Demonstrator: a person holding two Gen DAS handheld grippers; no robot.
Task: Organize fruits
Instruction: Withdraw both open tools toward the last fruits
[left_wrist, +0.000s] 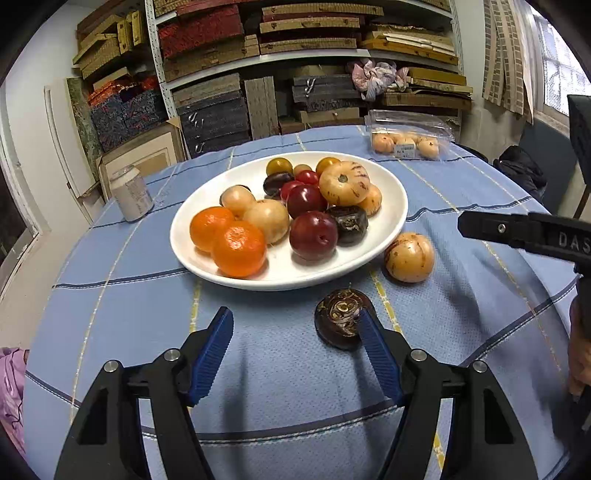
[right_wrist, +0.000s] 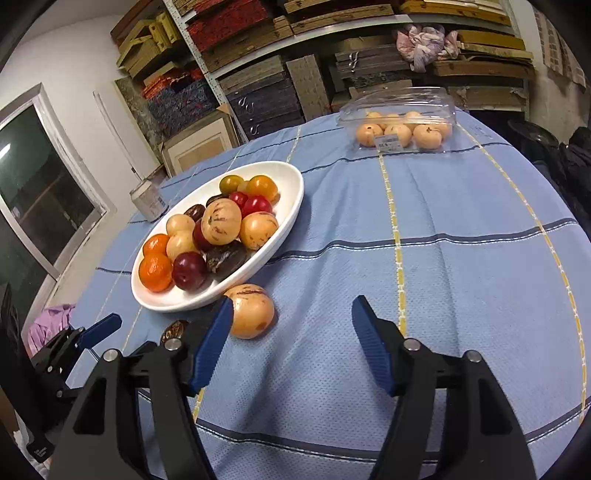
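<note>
A white oval plate (left_wrist: 391, 218) (right_wrist: 291, 192) holds several fruits: oranges, plums, tan melons, dark chestnut-like fruits and small tomatoes. A dark brown fruit (left_wrist: 340, 317) lies on the blue cloth in front of the plate, just past my left gripper's right fingertip. It is mostly hidden in the right wrist view (right_wrist: 173, 330). A tan striped melon (left_wrist: 409, 257) (right_wrist: 251, 311) lies on the cloth beside the plate, just past my right gripper's left fingertip. My left gripper (left_wrist: 295, 321) is open and empty. My right gripper (right_wrist: 291, 310) is open and empty.
A clear plastic box of tan fruits (left_wrist: 408, 136) (right_wrist: 400, 118) stands at the table's far side. A can (left_wrist: 131, 194) (right_wrist: 149, 201) stands left of the plate. Shelves of stacked boxes (left_wrist: 295, 55) fill the back wall. The blue checked cloth (right_wrist: 461, 258) covers the round table.
</note>
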